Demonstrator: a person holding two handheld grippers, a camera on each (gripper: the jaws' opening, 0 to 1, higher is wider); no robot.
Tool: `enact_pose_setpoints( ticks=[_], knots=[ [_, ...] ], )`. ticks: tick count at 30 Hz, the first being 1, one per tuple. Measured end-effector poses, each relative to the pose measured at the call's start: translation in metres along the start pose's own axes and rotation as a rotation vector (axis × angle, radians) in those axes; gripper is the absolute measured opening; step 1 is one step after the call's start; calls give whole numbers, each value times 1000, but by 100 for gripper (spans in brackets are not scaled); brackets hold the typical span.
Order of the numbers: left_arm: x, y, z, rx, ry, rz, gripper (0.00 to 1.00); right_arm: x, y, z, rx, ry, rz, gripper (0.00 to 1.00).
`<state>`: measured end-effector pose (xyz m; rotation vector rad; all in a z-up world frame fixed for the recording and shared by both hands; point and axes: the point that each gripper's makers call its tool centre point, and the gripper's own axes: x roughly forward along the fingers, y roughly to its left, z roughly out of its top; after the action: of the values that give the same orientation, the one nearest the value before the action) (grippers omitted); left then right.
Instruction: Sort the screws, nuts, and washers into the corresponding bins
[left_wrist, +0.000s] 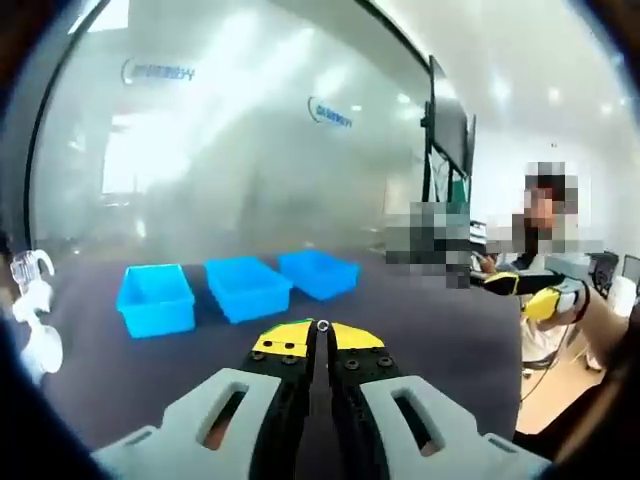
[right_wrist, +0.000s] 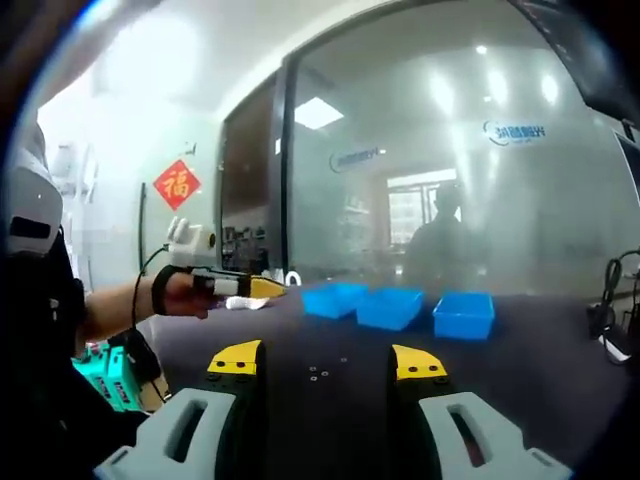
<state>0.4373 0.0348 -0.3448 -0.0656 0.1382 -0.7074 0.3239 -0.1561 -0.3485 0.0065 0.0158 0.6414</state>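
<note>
Currently, small pieces of hardware (right_wrist: 318, 372) lie scattered on the dark table (right_wrist: 520, 380), too small to tell apart, between the wide-spread jaws of the right gripper (right_wrist: 328, 362), which holds nothing. Three blue bins (right_wrist: 388, 306) stand in a row beyond them, near the table's far edge. In the left gripper view the same bins (left_wrist: 238, 288) lie ahead of the left gripper (left_wrist: 322, 327), whose jaws are closed together with a small ring-like piece at the tips; what it is cannot be told. A frosted glass wall (left_wrist: 250, 150) stands behind the table.
</note>
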Motion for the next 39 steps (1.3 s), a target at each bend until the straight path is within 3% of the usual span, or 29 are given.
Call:
enact_pose_setpoints(
  ticks=[3, 8, 14, 18, 21, 25, 30, 36, 39],
  knots=[
    [9, 16, 4, -19, -2, 13, 6, 0, 0, -1, 4, -2, 0, 44],
    [24, 56, 23, 58, -44, 101, 6, -1, 0, -4, 9, 1, -2, 44],
    [41, 110, 36, 25, -45, 220, 6, -4, -1, -6, 14, 5, -9, 44],
    [58, 131, 45, 55, -42, 244, 6, -5, -2, -6, 15, 6, -12, 44],
    [68, 150, 46, 24, -39, 273, 6, -6, -3, -6, 15, 7, -15, 44],
    [78, 175, 38, -82, -5, 316, 6, -7, -3, -6, 14, 7, -16, 44],
    [88, 208, 33, -56, 19, 371, 6, -11, -7, -6, 12, 11, -27, 44],
    [95, 228, 26, -84, 44, 414, 6, -12, -9, -4, 8, 10, -35, 44],
    [99, 223, 23, -88, 51, 397, 6, -11, -6, -4, 6, 13, -29, 44]
  ],
)
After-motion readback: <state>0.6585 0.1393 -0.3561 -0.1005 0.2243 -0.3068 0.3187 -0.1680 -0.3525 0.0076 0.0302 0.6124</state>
